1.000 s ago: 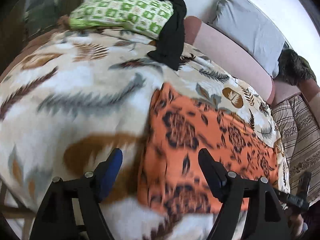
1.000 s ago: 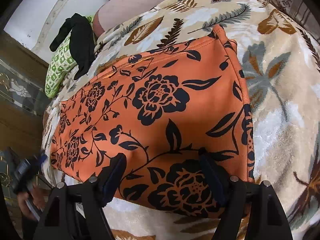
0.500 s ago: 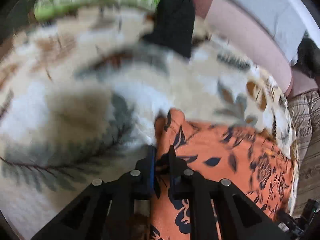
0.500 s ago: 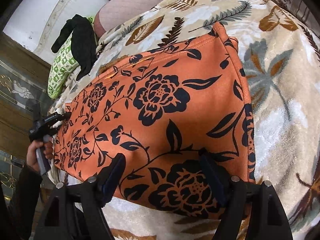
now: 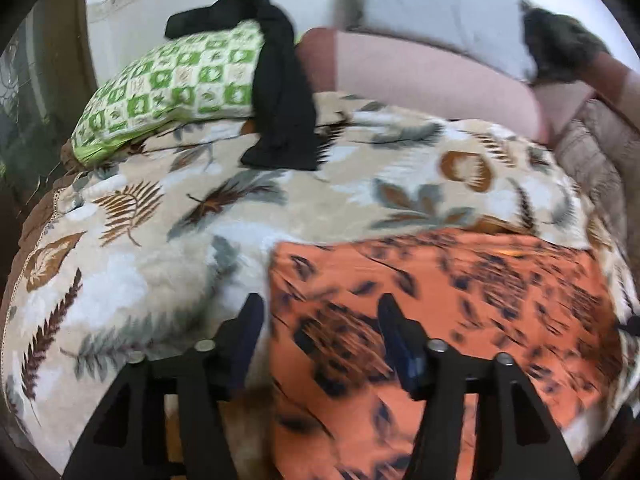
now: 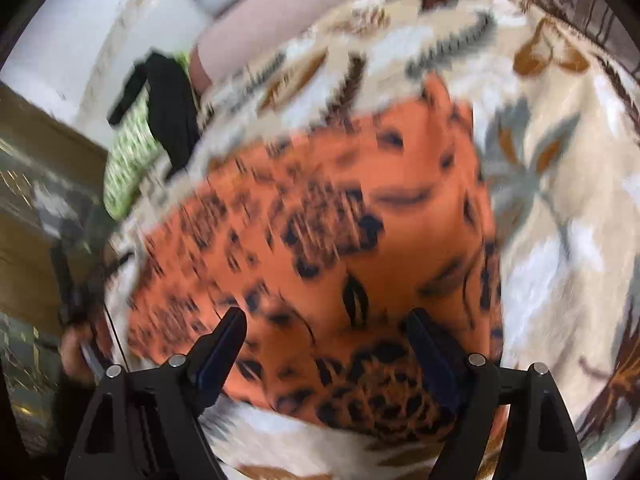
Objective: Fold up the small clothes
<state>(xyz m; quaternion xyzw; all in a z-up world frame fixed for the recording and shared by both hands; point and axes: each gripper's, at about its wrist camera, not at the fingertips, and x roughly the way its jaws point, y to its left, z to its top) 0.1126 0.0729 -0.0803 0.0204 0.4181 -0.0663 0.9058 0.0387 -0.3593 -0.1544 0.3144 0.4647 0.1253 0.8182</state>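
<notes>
Orange fabric garment with black floral print, folded into a flat, roughly rectangular shape, lying spread on the leaf-patterned plush blanket; edges motion-blurred.

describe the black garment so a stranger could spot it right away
Start at the leaf-print blanket covering the bed and look to its far end, at the green checked pillow. The black garment hangs over that pillow's end onto the blanket. It is the only plain, unpatterned dark cloth there.

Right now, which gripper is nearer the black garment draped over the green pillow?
Left. The left gripper is open at the orange floral cloth's corner on the black garment's side. The right gripper is open over the cloth's opposite end, farther away.
</notes>
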